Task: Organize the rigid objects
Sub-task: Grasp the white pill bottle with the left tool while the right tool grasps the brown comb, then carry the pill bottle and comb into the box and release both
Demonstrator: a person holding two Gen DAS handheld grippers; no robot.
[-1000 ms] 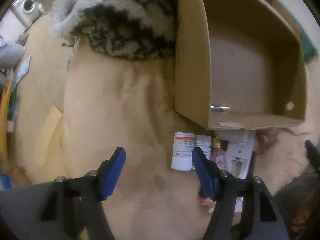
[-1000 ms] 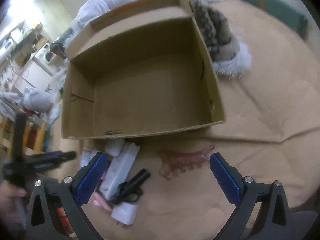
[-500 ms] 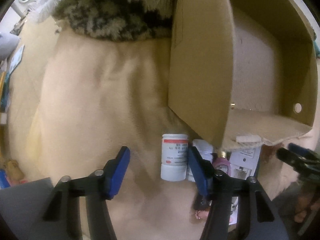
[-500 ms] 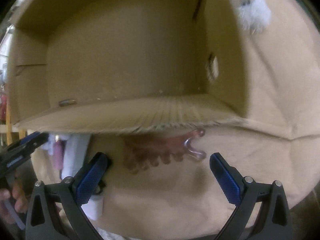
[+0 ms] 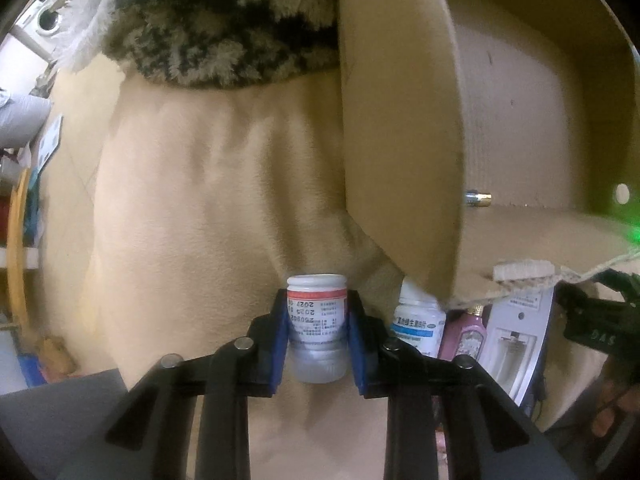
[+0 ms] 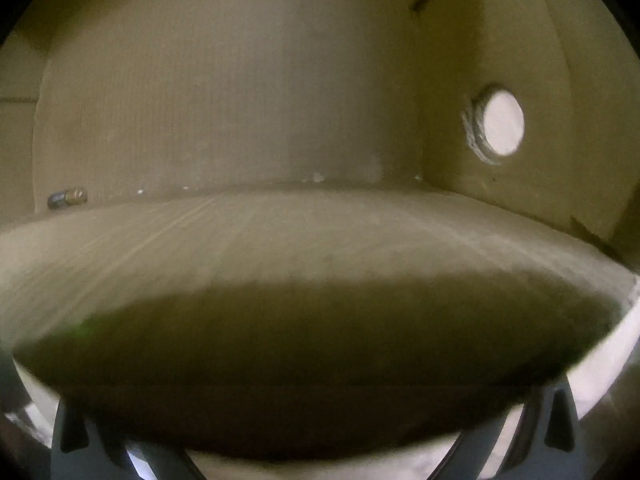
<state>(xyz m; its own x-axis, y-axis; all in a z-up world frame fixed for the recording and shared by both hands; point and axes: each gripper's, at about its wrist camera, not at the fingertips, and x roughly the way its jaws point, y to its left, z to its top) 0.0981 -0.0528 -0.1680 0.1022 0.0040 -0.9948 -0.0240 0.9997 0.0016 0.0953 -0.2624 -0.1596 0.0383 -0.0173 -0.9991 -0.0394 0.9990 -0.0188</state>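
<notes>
My left gripper [image 5: 317, 336] is shut on a white pill bottle with a red-banded label [image 5: 317, 322] that lies on the beige blanket [image 5: 192, 208]. A second white bottle with a blue label [image 5: 418, 322], a pink perfume bottle [image 5: 472, 330] and a white packet [image 5: 516, 344] lie just to its right. The open cardboard box [image 5: 400, 120] lies on its side, with a small battery [image 5: 478, 199] inside. In the right wrist view the box wall [image 6: 320, 340] fills the frame and hides my right gripper's fingertips. The battery [image 6: 67, 197] shows at the far left.
A fuzzy black-and-white throw [image 5: 208, 32] lies on the blanket behind the box. The box has a round hole in its side wall [image 6: 502, 124]. The other gripper's black body [image 5: 596, 328] shows at the right under the box edge. Room clutter lies at the far left.
My left gripper moved forward and closed on the red-label bottle. My right gripper pushed in low under the box's front wall, which now covers the hair clip and the fingertips.
</notes>
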